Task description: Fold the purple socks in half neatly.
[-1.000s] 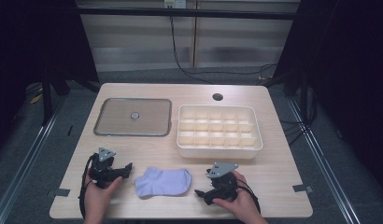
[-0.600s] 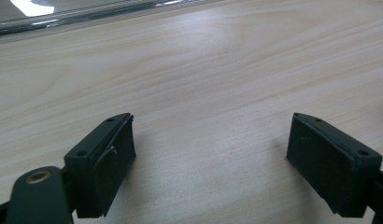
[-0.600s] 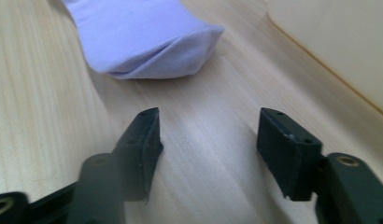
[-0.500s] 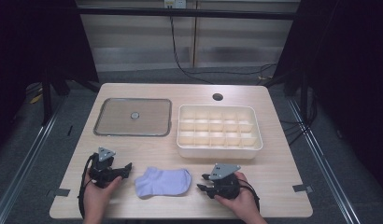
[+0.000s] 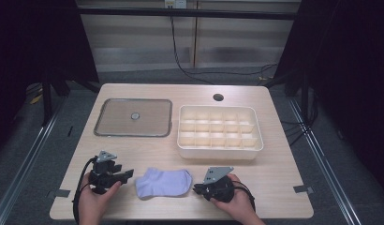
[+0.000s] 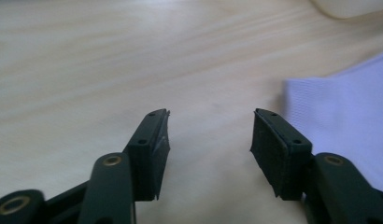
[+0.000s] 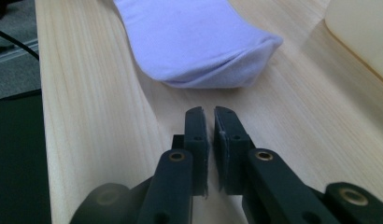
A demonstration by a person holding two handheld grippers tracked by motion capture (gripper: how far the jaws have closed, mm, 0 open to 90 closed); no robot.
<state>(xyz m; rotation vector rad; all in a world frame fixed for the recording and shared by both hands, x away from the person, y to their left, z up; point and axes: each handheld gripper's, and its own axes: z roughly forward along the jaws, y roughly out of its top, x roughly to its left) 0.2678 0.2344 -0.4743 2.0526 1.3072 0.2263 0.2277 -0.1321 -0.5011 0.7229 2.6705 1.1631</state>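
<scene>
Jaws of the right gripper have just been closing, nearly meeting on nothing, short of the sock. Left gripper jaws, also closing, stand apart and empty beside the sock, whose far end is cut off.

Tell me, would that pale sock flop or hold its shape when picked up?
Probably flop: the sock lies flat and limp on the table, its thin knit folded soft at one end. It looks light, and pushed, it would likely bunch rather than slide whole.
</scene>
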